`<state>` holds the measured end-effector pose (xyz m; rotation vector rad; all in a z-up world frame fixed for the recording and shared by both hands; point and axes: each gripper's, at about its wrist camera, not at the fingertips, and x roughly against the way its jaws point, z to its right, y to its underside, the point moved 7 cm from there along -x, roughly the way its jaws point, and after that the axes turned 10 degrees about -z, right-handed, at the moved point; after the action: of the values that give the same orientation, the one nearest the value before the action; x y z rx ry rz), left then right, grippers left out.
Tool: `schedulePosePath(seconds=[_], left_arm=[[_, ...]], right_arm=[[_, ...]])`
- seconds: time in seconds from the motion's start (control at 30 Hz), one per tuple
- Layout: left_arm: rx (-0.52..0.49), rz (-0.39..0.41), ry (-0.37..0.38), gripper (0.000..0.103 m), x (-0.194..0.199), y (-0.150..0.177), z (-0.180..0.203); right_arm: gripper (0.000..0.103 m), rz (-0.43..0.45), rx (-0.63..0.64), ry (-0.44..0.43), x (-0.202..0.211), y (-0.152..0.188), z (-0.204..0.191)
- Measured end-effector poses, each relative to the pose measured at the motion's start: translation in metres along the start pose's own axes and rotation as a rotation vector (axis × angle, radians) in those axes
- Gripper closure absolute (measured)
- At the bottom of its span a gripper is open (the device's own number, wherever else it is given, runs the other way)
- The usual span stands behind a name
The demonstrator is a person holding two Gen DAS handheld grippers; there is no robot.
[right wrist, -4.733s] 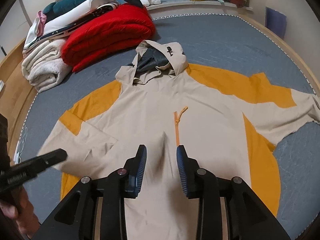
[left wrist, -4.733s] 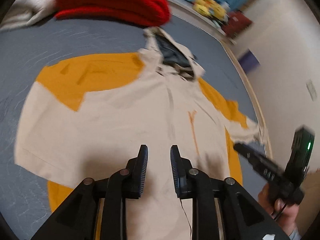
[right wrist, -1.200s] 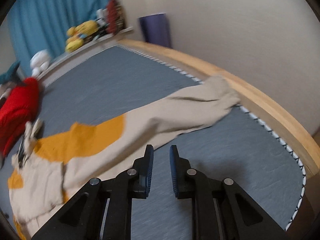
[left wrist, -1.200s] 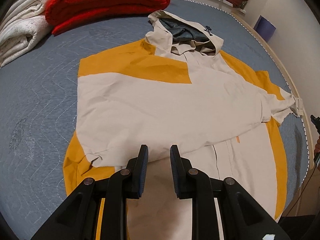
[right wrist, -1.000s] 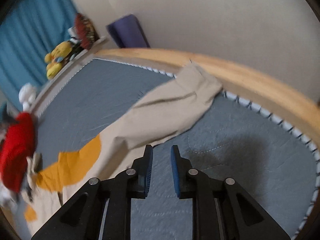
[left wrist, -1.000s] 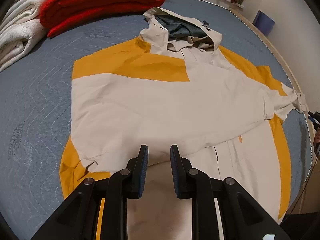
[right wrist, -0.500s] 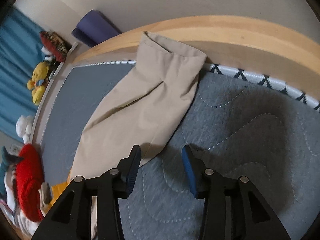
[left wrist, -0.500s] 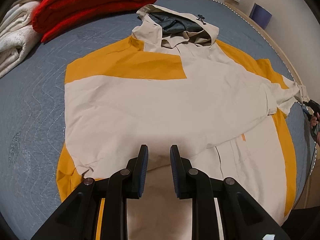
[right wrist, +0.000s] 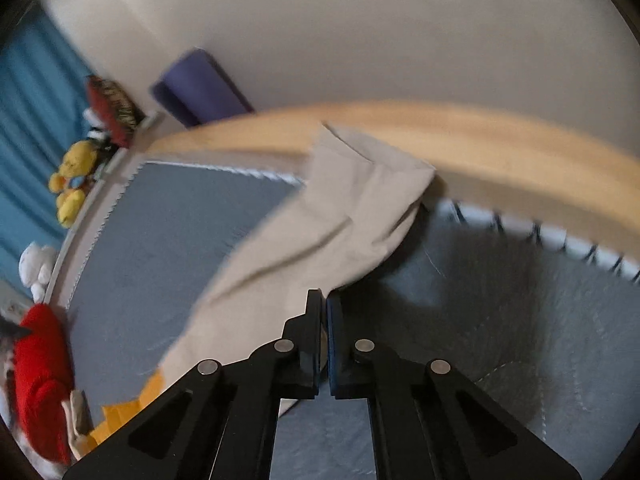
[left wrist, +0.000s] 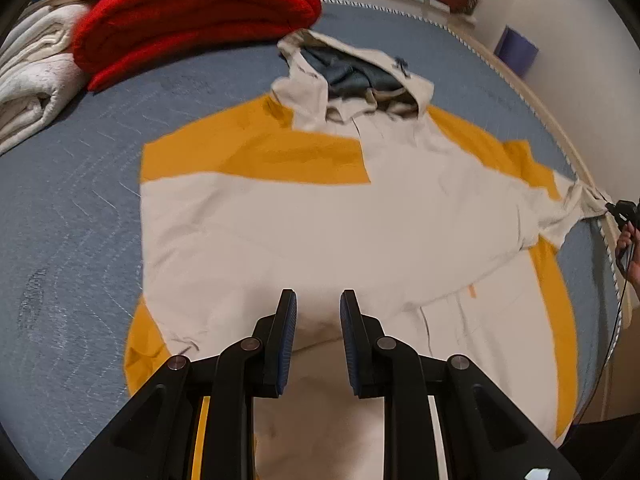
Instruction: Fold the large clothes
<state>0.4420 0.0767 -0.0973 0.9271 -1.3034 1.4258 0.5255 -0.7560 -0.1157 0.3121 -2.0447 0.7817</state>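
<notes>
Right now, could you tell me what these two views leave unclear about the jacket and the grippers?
- Left wrist view: the jacket hem is hidden behind the left gripper.
- Left wrist view: the right gripper is tiny and cut by the edge.
- Right wrist view: motion blur hides how much sleeve its fingers pinch.

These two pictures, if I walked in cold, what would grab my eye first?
A big beige-and-orange hooded jacket spread across the grey bed mat, one sleeve already folded over its front. Behind it, a folded bright red blanket beside rolled white ones. At the bed's wooden edge, the right tongs are shut on the other beige sleeve; the left tongs are open.
</notes>
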Motion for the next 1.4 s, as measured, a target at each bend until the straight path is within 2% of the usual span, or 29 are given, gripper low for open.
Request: schedulePosePath(seconds=[0.1, 0.17, 0.27, 0.37, 0.43, 0.5, 0.57, 0.63, 0.67, 0.73, 0.8, 0.9, 1.0, 1.1, 1.17, 1.27, 1.4], left_arm=[[0.038, 0.035, 0.025, 0.083, 0.019, -0.006, -0.011], [0.067, 0.052, 0.036, 0.083, 0.029, -0.009, -0.02], [0.131, 0.072, 0.066, 0.083, 0.042, -0.012, -0.037], [0.185, 0.08, 0.107, 0.083, 0.05, -0.012, -0.048], [0.213, 0.09, 0.124, 0.083, 0.058, -0.012, -0.057], [0.228, 0.099, 0.134, 0.083, 0.065, -0.012, -0.063], [0.243, 0.103, 0.145, 0.083, 0.071, -0.011, -0.072], [0.256, 0.101, 0.146, 0.083, 0.073, -0.009, -0.08], [0.261, 0.099, 0.146, 0.083, 0.074, -0.007, -0.085], [0.268, 0.096, 0.145, 0.083, 0.075, -0.005, -0.093], [0.273, 0.094, 0.146, 0.083, 0.077, -0.003, -0.1], [0.277, 0.086, 0.142, 0.083, 0.075, -0.002, -0.106], [0.294, 0.078, 0.142, 0.083, 0.072, -0.002, -0.112], [0.306, 0.073, 0.154, 0.083, 0.069, -0.002, -0.115], [0.314, 0.071, 0.156, 0.083, 0.068, -0.002, -0.119], [0.342, 0.057, 0.177, 0.083, 0.061, 0.0, -0.126], [0.378, 0.001, 0.228, 0.083, 0.041, 0.008, -0.128]], right_arm=[[0.101, 0.076, 0.131, 0.021, 0.041, -0.002, -0.048], [0.101, 0.118, 0.221, 0.003, 0.071, 0.007, -0.087], [0.101, 0.17, 0.409, -0.024, 0.116, 0.042, -0.163], [0.101, 0.185, 0.572, -0.106, 0.152, 0.103, -0.244], [0.101, 0.182, 0.7, -0.187, 0.174, 0.165, -0.307], [0.101, 0.16, 0.81, -0.254, 0.187, 0.224, -0.354], [0.101, 0.112, 0.918, -0.338, 0.196, 0.298, -0.403], [0.102, 0.047, 1.006, -0.405, 0.2, 0.371, -0.431], [0.102, 0.001, 1.068, -0.44, 0.197, 0.42, -0.449], [0.102, -0.086, 1.168, -0.484, 0.186, 0.499, -0.472], [0.102, -0.177, 1.258, -0.487, 0.166, 0.567, -0.478], [0.101, -0.294, 1.335, -0.413, 0.127, 0.646, -0.471], [0.1, -0.383, 1.36, -0.308, 0.09, 0.681, -0.457], [0.095, -0.433, 1.344, -0.266, 0.077, 0.683, -0.443], [0.087, -0.424, 1.333, -0.275, 0.085, 0.666, -0.439], [0.087, -0.369, 1.312, -0.277, 0.11, 0.632, -0.429], [0.087, -0.339, 1.222, -0.314, 0.155, 0.58, -0.412]])
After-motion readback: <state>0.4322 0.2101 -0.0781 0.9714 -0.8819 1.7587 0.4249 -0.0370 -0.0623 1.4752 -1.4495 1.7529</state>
